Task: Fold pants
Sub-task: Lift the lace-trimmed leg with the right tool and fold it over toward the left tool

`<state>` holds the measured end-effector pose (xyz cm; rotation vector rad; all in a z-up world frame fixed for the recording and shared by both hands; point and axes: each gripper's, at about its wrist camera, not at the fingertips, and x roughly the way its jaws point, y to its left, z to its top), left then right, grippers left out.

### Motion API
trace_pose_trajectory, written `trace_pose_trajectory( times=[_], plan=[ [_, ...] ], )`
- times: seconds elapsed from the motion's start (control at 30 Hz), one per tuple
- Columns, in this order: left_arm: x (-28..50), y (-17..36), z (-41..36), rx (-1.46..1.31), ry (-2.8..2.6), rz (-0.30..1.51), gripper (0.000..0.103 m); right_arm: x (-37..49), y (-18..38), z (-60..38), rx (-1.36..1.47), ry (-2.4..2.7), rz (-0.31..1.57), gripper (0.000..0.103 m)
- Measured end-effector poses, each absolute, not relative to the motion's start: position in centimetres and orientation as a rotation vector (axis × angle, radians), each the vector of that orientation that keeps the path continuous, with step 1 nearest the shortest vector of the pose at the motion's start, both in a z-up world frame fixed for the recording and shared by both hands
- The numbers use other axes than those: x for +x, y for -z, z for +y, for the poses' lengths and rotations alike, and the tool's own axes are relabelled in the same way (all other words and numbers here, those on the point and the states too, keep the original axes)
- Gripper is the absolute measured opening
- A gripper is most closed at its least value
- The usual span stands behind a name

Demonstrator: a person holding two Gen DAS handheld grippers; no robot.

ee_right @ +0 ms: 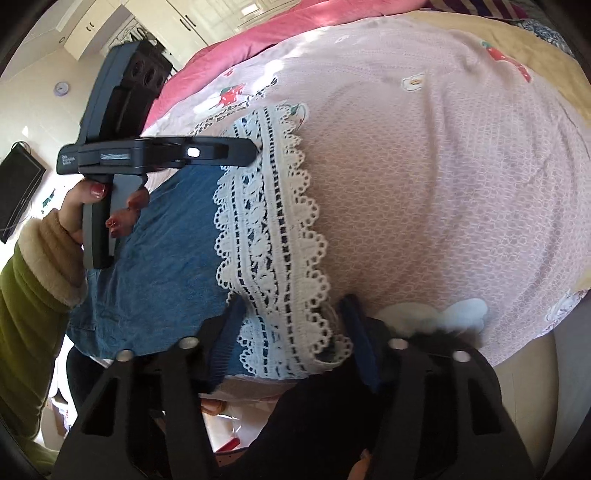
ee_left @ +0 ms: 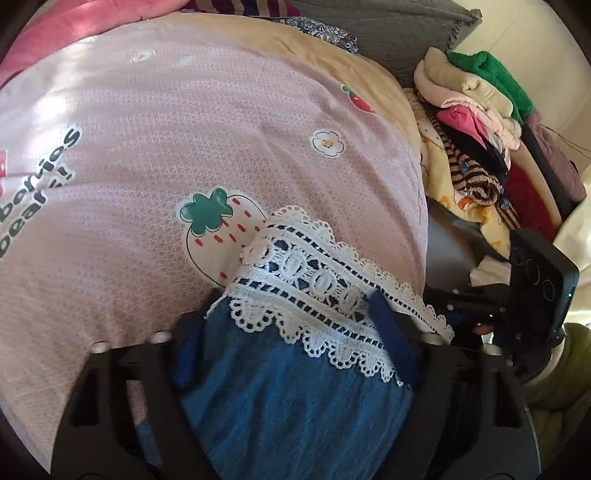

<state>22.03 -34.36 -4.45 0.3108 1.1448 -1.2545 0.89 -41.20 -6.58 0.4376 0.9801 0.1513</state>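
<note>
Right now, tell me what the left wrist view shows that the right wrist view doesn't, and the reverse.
Only the left wrist view shows the pile of clothes at the bed's far side. Only the right wrist view shows the hand gripping the left gripper's handle, and the cabinets. Both show the denim pants with their white lace hem on the pink strawberry bedspread.

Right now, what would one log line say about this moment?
stage: gripping hem | pants: on bed | lace hem: between both jaws | left gripper: at hem | right gripper: at hem
</note>
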Motion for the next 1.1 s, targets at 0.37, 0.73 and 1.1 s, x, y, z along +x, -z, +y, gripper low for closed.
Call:
trace_pose_trajectory(
  times=[0.37, 0.73, 1.1],
  plan=[
    [21.6, 1.6, -31.0, 0.188, 1.309, 1.055, 0.015, -0.9, 3.7, -40.1, 0.411, -0.172, 0.886, 0.017],
    [21.1, -2.4, -23.7, 0.034, 1.32, 0.927, 0.015, -0.9, -0.8, -34.1, 0.288, -0.293, 0.803, 0.016],
    [19.9, -1.9, -12.2, -0.104, 1.179, 0.891, 0.019, 1.3, -1.3, -23.7, 0.131, -0.533, 0.839, 0.016]
  ],
)
